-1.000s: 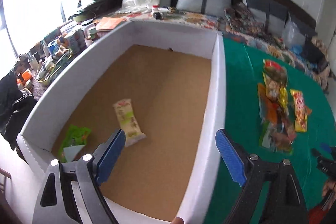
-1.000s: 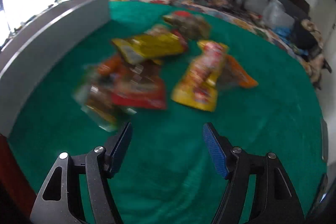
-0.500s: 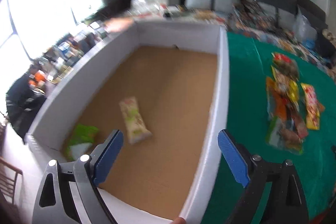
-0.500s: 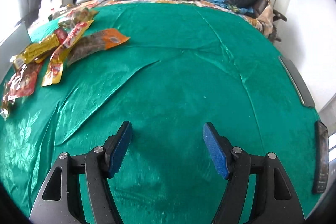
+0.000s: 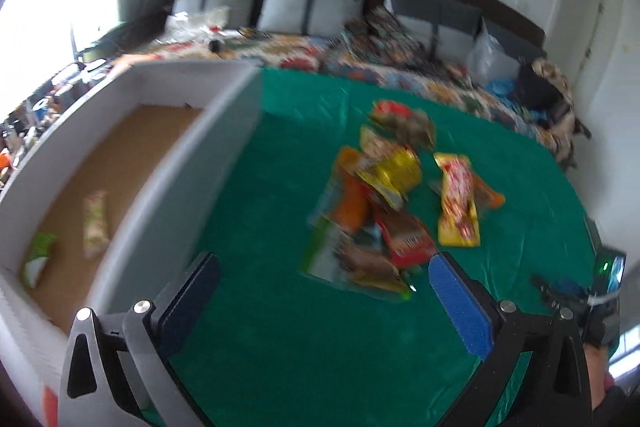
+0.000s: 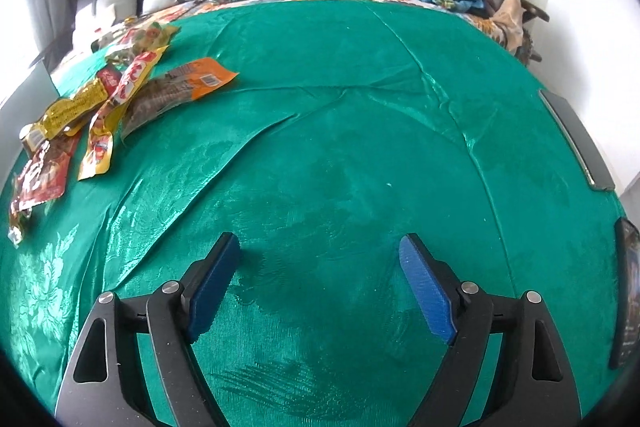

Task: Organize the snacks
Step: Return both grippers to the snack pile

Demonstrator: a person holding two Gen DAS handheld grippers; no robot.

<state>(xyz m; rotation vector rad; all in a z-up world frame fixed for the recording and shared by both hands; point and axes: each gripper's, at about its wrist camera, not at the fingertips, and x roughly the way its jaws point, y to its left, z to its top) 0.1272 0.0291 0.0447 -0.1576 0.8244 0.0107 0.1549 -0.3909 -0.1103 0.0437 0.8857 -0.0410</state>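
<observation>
The left gripper (image 5: pixel 320 287) has swung away from over the box (image 5: pixel 168 187) and now looks down on the green cloth (image 5: pixel 280 347) with the snack pile (image 5: pixel 380 211) ahead of it; its jaws have just been opening and stand wide, nothing between them. The right gripper (image 6: pixel 320 275) has turned off the pile to bare cloth (image 6: pixel 360 147); its jaws have also just been opening and hold nothing.

Nearest the left gripper, just past its fingertips, lies a clear-and-green packet (image 5: pixel 340 259), blurred, with a red pouch (image 5: pixel 404 239) overlapping its far edge. Beyond them sit an orange pack (image 5: pixel 352 203) and a gold foil pack (image 5: pixel 392 175), and to the right a long yellow packet (image 5: pixel 458 211) lies partly over an orange-ended one. A red-topped bag (image 5: pixel 400 119) ends the pile at the far side. In the right view the same pile (image 6: pixel 100 99) lies well off to the left.

Inside the box, on its brown floor, two packets already lie: a pale long one (image 5: pixel 95 223) and a green one (image 5: pixel 38 255).

The packets look light, flat and crinkly, with slick film that will likely slide on the satin cloth and between the pads. They should bend rather than break, though the contents may crush. A flat packet offers little height, so the best hold is probably a sealed end or a raised edge where one packet overlaps another; the near packet's front edge looks most reachable.
</observation>
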